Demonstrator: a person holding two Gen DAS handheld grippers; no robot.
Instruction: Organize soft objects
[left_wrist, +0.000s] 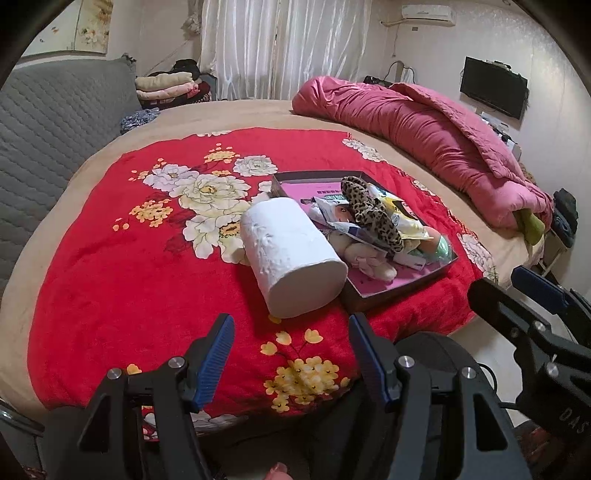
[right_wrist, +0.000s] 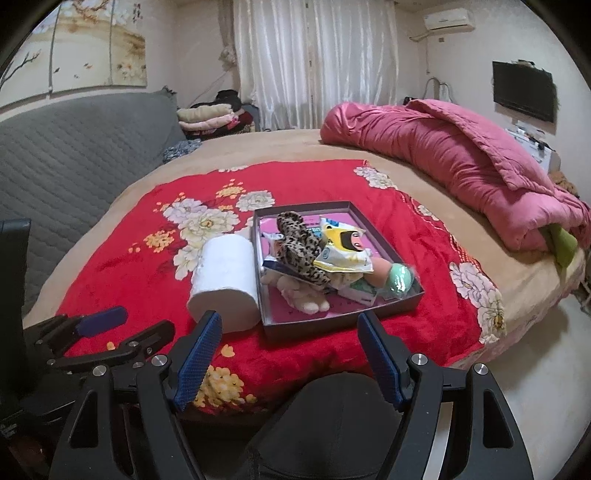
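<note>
White paper roll (left_wrist: 293, 256) lies touching the tray's (right_wrist: 384, 319) left edge. Both the left gripper (left_wrist: 291, 360) and right gripper (right_wrist: 290, 356) are released, empty. Only the right wrist view shows the wall painting (right_wrist: 85, 48).

Plenty of open red blanket (left_wrist: 110, 258) on the left side and along the near edge of the bed, so a gripper can slide in low there with nothing in the way. The toilet paper roll (left_wrist: 291, 258) lies on its side touching the left wall of the shallow box (left_wrist: 406, 286) — no gap between them, so that side is blocked. The box itself is crowded: leopard-print piece (right_wrist: 299, 247) draped over snack packets (right_wrist: 343, 251), a plush toy (right_wrist: 303, 295) at the front, a green thing (right_wrist: 399, 282) in the right corner — only the pink floor at the near-left stays bare. The rolled pink quilt (left_wrist: 424, 133) walls off the far right. The beige sheet behind the box is open.
</note>
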